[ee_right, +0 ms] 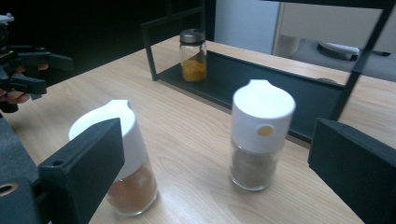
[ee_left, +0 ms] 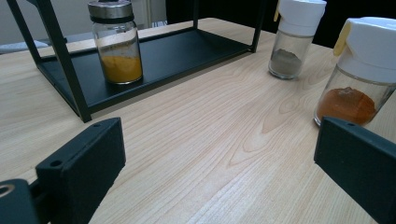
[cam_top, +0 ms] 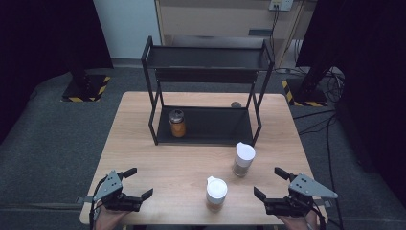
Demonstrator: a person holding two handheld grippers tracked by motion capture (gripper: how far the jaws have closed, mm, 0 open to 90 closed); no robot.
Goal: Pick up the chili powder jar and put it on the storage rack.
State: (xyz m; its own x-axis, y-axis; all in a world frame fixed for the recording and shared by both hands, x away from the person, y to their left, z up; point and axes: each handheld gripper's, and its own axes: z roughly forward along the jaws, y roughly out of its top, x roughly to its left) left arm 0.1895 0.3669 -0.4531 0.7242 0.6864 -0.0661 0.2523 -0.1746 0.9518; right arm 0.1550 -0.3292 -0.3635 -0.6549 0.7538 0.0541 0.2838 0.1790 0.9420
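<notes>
Wooden table (cam_top: 143,143) carries a black rack (cam_top: 206,125) and two white-capped jars (cam_top: 243,159).

The bench (cam_top: 143,143) is a light wood-grain surface standing on grey carpet floor (cam_top: 43,124). Beyond the bench's far edge, a pale wall panel (cam_top: 125,26) meets a beige cabinet (cam_top: 215,19). A wall socket (cam_top: 280,5) sits at the cabinet's upper right, with cables (cam_top: 316,122) trailing down across the floor. Dark curtains (cam_top: 43,33) hang at both sides. Two stand bases marked with yellow-black hazard tape (cam_top: 86,88) rest on the floor behind the bench corners. Lighting is even from above.
</notes>
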